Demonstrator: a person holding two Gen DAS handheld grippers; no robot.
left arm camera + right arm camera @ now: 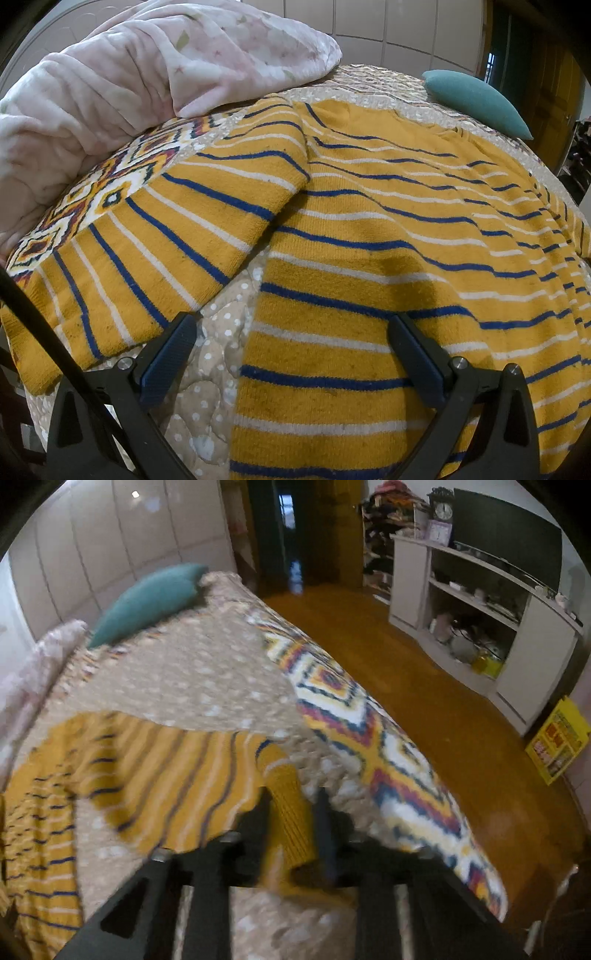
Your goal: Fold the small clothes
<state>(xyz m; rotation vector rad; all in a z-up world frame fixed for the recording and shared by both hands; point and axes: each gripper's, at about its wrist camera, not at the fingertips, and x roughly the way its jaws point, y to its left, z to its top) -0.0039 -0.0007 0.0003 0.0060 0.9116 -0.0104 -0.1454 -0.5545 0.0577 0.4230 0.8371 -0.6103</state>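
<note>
Tongs first: the left tongs (291,354) hang spread wide and empty over the near hem of the sweater (369,258), one finger above the bedspread (210,369), the other above the knit. That striped sweater lies flat on the bed, its left sleeve (147,258) splayed outward, well short of the pink blanket (129,81) and far teal pillow (476,99). To the right, the right tongs (295,823) pinch the other sleeve's cuff (288,805). Judging by this, the sleeve fold is underway; next, the cuff should be carried leftward across the body and released flat.
</note>
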